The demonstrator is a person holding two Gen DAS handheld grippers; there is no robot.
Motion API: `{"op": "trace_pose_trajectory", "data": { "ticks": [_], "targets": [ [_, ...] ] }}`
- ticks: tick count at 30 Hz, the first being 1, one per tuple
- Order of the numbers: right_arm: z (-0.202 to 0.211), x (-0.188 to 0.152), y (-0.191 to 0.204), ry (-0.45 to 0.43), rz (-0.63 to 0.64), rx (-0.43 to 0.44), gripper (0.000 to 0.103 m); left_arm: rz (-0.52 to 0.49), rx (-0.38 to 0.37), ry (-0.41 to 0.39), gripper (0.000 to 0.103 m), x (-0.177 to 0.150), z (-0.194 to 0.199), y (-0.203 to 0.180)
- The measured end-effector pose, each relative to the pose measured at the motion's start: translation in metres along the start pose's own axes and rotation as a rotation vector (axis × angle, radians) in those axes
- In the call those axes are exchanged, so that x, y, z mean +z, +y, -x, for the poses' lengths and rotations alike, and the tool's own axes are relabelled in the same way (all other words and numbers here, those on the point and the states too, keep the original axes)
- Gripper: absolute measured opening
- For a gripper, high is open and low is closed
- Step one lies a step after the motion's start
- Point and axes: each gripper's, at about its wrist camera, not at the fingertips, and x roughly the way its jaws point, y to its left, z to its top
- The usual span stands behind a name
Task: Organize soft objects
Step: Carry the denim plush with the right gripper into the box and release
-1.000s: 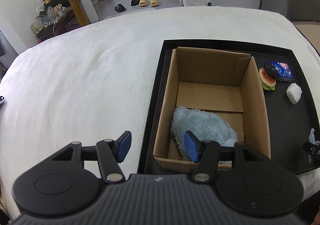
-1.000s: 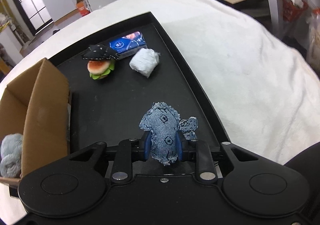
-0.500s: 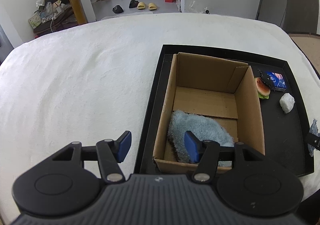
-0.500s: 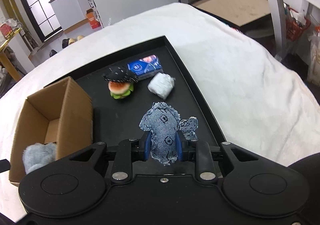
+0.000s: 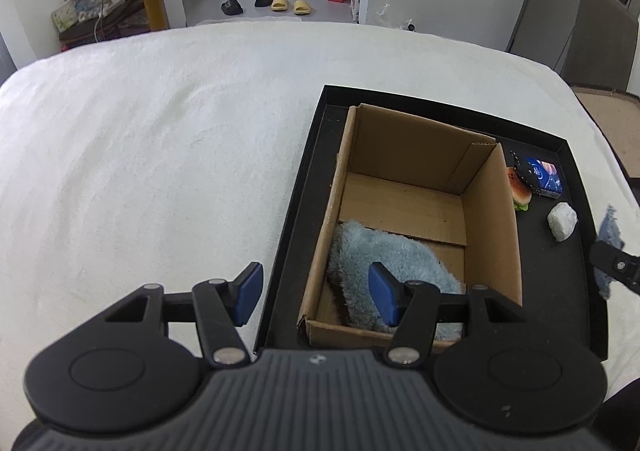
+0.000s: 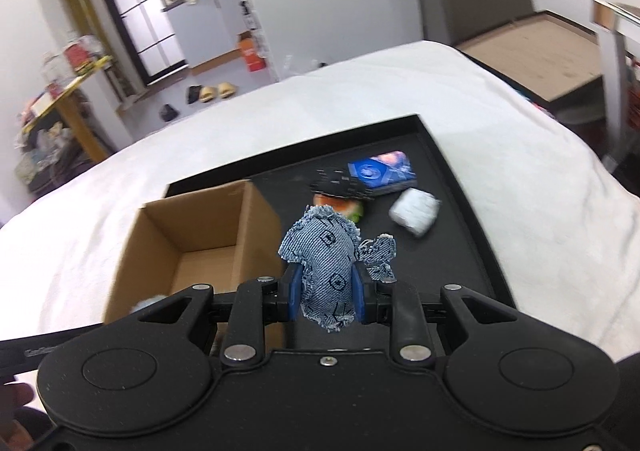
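A: How are the fingers set?

B: The right gripper (image 6: 326, 301) is clamped narrowly on a denim scrap (image 6: 326, 263), which is held in the air above the black tray (image 6: 464, 191), beside the box (image 6: 192, 227). The left gripper (image 5: 314, 293) is held apart, with nothing between its pads.

A: And the other soft things?

B: A blue fluffy cloth (image 5: 384, 255) is seen inside the box. A toy burger (image 5: 520, 191), a blue packet (image 5: 546, 177) and a white wad (image 5: 562, 221) are left on the tray.
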Motion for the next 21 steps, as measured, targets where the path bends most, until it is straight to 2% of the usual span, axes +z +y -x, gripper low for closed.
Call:
{"op": "trace_pose_trajectory", "data": {
  "ticks": [13, 15, 19, 21],
  "targets": [
    [-0.009, 0.006, 0.048, 0.046, 0.085, 0.11, 0.025, 0.051, -0.035, 0.074, 0.053, 0.003, -0.019, 0.011],
    [-0.01, 0.004, 0.054, 0.061, 0.1, 0.126, 0.025, 0.07, -0.036, 0.097, 0.049, 0.003, -0.024, 0.014],
    [-0.014, -0.002, 0.066, 0.094, 0.129, 0.144, 0.026, 0.082, -0.046, 0.12, 0.026, 0.002, -0.03, 0.017],
    [-0.015, -0.006, 0.071, 0.112, 0.143, 0.149, 0.026, 0.084, -0.044, 0.122, 0.02, 0.002, -0.031, 0.017]
  ]
}}
